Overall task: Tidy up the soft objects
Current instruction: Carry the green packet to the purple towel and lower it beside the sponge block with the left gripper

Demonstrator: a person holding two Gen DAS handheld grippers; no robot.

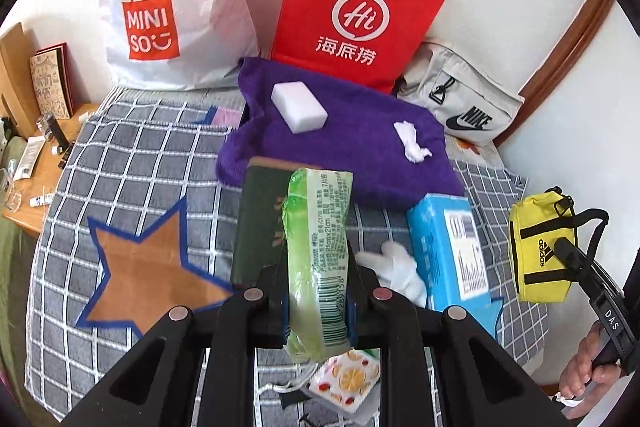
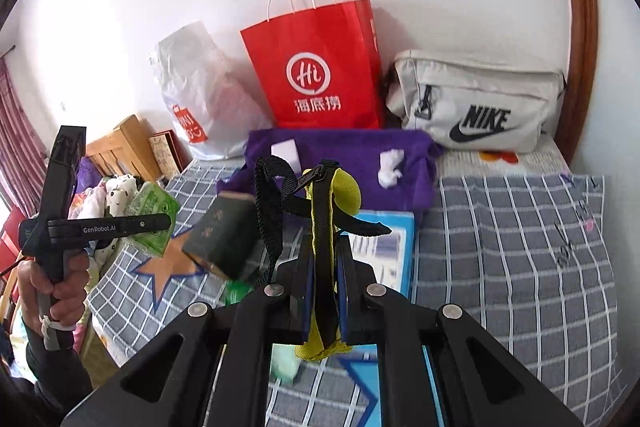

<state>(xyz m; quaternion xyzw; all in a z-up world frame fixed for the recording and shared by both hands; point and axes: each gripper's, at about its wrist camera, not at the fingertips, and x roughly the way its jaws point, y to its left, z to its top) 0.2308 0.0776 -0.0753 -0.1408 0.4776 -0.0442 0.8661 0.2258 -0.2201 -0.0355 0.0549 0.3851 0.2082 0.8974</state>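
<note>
You're mid-carry: left tool [image 1: 318, 291] clamps the tissue pack [image 1: 318, 259], right tool [image 2: 322, 301] pinches the yellow pouch [image 2: 326, 227] (apparently by its edge); next, pick drop spots ahead.

A green plastic-wrapped tissue pack [image 1: 318, 259] is held upright and lifted above the checked bedding. A yellow Adidas pouch [image 1: 540, 247] with black straps hangs in the air to its right. A folded purple towel [image 1: 340, 131] lies behind them, with a white sponge block [image 1: 299, 105] and a crumpled white wad [image 1: 412, 141] resting on it.
</note>
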